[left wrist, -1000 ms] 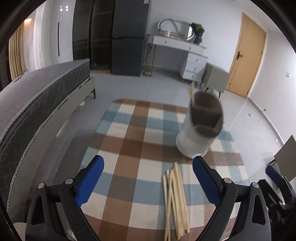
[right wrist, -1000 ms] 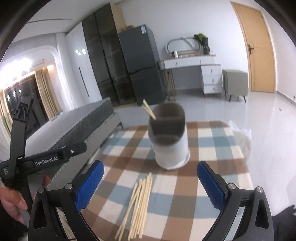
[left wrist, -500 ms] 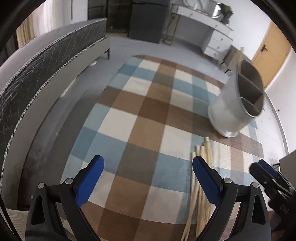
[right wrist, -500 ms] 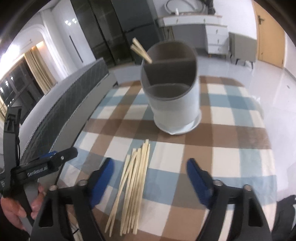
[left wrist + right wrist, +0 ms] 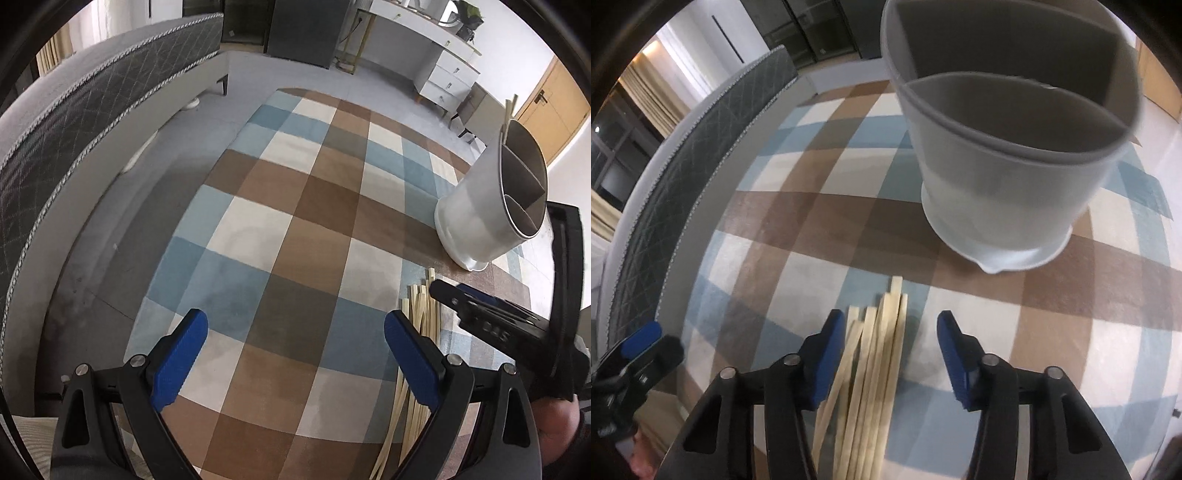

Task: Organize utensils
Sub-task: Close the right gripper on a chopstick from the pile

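Right wrist view shows, nearest, the right gripper (image 5: 891, 343) with blue pads straddling a loose bundle of pale wooden chopsticks (image 5: 875, 354) lying on the brown, blue and cream checked rug (image 5: 798, 236). A second ago it hung higher with jaws spread wide; since then it has dropped over the bundle, and its jaws have just been closing, though the pads do not yet press the sticks. My reading: a pickup is about to begin. Just beyond the stick tips stands the grey round divided utensil holder (image 5: 1004, 177), upright. Left wrist view shows the left gripper (image 5: 295, 354) spread open over bare rug, holding nothing, the bundle by its right finger.
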{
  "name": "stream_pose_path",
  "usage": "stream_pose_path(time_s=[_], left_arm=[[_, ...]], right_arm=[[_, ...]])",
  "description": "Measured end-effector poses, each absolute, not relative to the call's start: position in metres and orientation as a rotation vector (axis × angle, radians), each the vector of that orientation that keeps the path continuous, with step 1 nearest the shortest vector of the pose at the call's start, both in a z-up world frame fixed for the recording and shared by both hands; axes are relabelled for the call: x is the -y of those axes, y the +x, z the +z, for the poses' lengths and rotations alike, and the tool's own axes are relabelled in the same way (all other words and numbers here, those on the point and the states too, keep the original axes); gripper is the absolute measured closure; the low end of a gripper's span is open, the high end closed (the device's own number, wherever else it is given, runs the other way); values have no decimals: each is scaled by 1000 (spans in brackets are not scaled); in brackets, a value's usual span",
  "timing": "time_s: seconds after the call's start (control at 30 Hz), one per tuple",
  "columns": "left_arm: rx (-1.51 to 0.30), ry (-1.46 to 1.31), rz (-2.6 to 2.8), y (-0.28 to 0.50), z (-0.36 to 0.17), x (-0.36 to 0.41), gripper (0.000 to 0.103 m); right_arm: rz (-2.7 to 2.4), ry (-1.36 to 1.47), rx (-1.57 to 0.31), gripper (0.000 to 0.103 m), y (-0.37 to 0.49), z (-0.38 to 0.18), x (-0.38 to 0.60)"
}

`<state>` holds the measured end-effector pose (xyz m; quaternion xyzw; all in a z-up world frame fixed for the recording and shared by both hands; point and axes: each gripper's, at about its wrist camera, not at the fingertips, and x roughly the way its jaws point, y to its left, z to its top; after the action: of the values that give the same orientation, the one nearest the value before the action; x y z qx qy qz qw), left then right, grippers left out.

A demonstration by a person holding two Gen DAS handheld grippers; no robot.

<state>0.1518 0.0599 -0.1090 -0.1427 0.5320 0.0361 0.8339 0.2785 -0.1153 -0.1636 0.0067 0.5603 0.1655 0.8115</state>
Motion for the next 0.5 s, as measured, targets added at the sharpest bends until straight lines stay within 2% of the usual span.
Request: stream_pose_path(time_s=[0.07, 0.13, 0.2, 0.3, 0.37, 0.5], left_arm=[[-1146, -333, 72, 152, -111, -63, 9], [-1153, -344, 74, 152, -111, -65, 9], [-1152, -347, 75, 151, -110, -66, 9], [-1148, -347, 74, 151, -109, -67, 9], [-1149, -345, 72, 151, -109, -67, 9], [-1155, -342, 61, 152, -110, -65, 9]], right_arm=[[333, -23, -1202, 59, 280, -167, 110], [317, -43, -1209, 69, 282, -169, 105], [296, -63, -1209, 72, 284, -171, 102], [286, -107, -1195, 82, 282, -170, 95], [284, -133, -1173, 95, 279, -167, 93], [298, -102, -1140, 97, 274, -161, 100]])
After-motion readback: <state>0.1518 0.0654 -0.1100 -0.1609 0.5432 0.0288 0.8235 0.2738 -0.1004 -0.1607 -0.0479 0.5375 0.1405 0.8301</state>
